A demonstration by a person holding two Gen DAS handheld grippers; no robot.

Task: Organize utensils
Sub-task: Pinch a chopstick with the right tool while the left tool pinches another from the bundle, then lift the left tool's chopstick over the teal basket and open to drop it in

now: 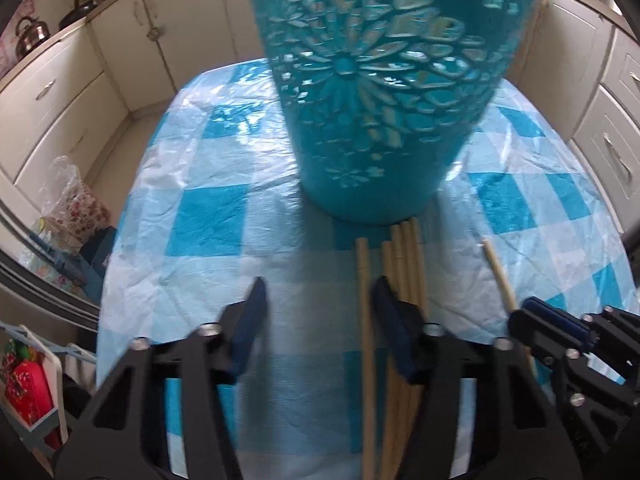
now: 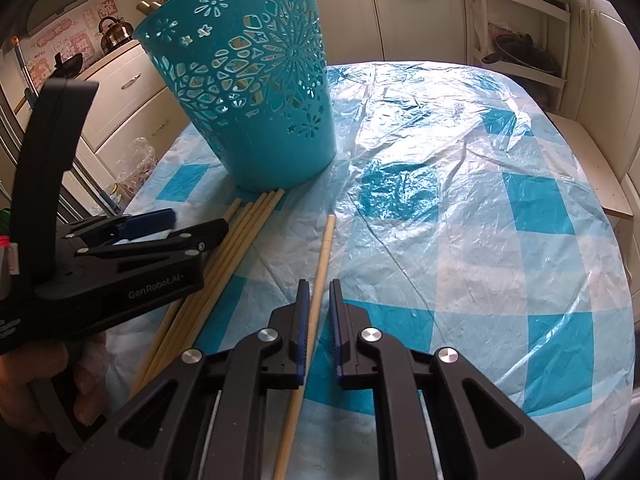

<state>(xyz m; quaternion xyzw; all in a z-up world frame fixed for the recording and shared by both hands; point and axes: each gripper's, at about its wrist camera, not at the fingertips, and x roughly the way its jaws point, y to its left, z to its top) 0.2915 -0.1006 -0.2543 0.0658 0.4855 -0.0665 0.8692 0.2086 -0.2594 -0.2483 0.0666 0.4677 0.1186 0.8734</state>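
Observation:
A teal cut-out basket stands on the checked tablecloth; stick ends show above its rim in the right wrist view. Several long wooden chopsticks lie in a bundle in front of it. My left gripper is open, just above the table, its right finger over the bundle. A single chopstick lies apart to the right. My right gripper straddles that chopstick with a narrow gap either side, fingers not touching it.
The round table's blue-and-white plastic cover stretches right and back. Cream kitchen cabinets ring the table. A kettle sits on the counter, a white rack stands at back right, and bags lie on the floor to the left.

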